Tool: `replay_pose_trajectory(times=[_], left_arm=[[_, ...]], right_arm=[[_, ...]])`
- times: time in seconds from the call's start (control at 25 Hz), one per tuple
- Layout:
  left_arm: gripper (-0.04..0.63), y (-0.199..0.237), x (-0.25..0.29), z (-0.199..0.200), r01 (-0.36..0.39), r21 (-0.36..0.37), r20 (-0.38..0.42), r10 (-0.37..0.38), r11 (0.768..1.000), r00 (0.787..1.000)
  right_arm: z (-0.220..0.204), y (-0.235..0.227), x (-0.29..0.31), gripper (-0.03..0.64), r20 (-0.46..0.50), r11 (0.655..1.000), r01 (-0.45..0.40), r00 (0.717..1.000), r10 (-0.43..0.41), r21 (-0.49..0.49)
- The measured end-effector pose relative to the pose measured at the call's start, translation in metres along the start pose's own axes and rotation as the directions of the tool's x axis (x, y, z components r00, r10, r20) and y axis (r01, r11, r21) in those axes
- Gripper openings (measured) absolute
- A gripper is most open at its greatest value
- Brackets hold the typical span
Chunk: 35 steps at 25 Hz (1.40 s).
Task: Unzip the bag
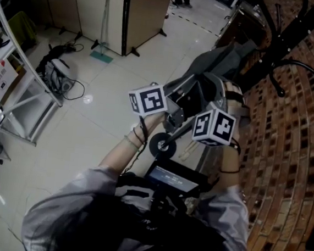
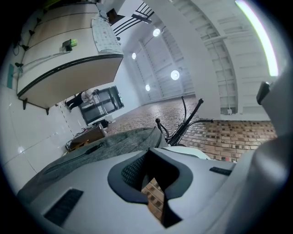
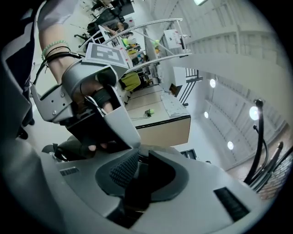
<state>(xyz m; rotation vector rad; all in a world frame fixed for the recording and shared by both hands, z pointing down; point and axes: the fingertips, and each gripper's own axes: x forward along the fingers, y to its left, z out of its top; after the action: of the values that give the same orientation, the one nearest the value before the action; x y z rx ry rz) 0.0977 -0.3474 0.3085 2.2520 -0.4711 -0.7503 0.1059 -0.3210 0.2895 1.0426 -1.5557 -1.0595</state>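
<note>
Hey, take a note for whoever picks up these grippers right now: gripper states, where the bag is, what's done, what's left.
Left gripper: jaws shut, right at the edge of the grey bag; unclear whether they pinch fabric.
Right gripper: jaws apart, nothing held, close beside the left one.
Zip: the stretch seen in the left gripper view looks closed.
Done: nothing visible on the zip.
Left: probably steady the bag with the left, grip the zip with the right and draw it open.

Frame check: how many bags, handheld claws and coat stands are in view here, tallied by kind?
grey bag: 1
claws: 2 (left claw, right claw)
black coat stand: 1
Total: 4
</note>
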Motion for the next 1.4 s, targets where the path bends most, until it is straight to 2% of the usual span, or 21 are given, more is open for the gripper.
replay_pose_trajectory(times=[0.08,0.16,0.24,0.32,0.4,0.56,0.8,0.96,1.2,1.32,1.4], left_arm=[[0.011,0.004,-0.003,-0.001,-0.004,-0.020,0.003,0.004,1.000,1.000],[0.011,0.003,-0.001,-0.002,0.024,-0.043,0.000,-0.024,0.999,1.000],[0.011,0.000,0.000,-0.002,0.039,-0.033,-0.013,-0.039,0.999,0.999],[0.011,-0.004,0.001,-0.001,0.064,-0.012,-0.021,-0.064,0.998,0.998],[0.011,-0.002,0.001,0.000,0.055,0.000,-0.027,-0.055,0.998,0.998],[0.011,0.006,-0.002,0.001,0.009,0.002,-0.033,-0.009,1.000,0.999],[0.011,0.005,-0.003,-0.002,0.013,-0.020,-0.033,-0.014,1.000,0.999],[0.011,0.001,-0.001,-0.002,0.029,-0.015,-0.027,-0.029,0.999,0.999],[0.011,-0.005,0.001,-0.001,0.054,-0.015,-0.016,-0.054,0.998,0.998],[0.011,-0.001,-0.001,-0.002,0.014,-0.003,-0.026,-0.014,1.000,1.000],[0.011,-0.004,0.000,-0.002,0.036,-0.008,-0.022,-0.036,0.999,0.999]], right_arm=[[0.001,0.006,0.003,0.084,-0.008,1.000,-0.015,1.000,0.015,-0.014],[0.001,0.006,0.002,0.084,-0.011,0.999,-0.030,0.999,0.030,0.012],[0.001,0.005,0.002,0.096,-0.017,0.999,-0.043,0.999,0.044,0.027],[0.000,0.006,0.006,0.114,-0.022,0.998,-0.055,0.998,0.055,-0.011],[0.000,0.006,0.008,0.121,-0.038,0.997,-0.066,0.997,0.065,-0.043],[0.001,0.001,0.008,0.121,-0.051,0.999,-0.048,0.998,0.047,-0.024],[0.007,-0.010,-0.001,0.118,0.020,0.994,-0.013,1.000,0.011,0.105],[0.013,-0.023,-0.015,0.060,0.070,0.978,0.019,0.997,-0.035,0.207],[0.010,-0.034,-0.018,0.035,0.061,0.952,0.055,0.995,-0.077,0.301],[0.004,-0.038,-0.021,0.021,0.028,0.941,0.091,0.994,-0.106,0.327],[0.002,-0.039,-0.021,0.018,0.023,0.932,0.094,0.994,-0.108,0.351]])
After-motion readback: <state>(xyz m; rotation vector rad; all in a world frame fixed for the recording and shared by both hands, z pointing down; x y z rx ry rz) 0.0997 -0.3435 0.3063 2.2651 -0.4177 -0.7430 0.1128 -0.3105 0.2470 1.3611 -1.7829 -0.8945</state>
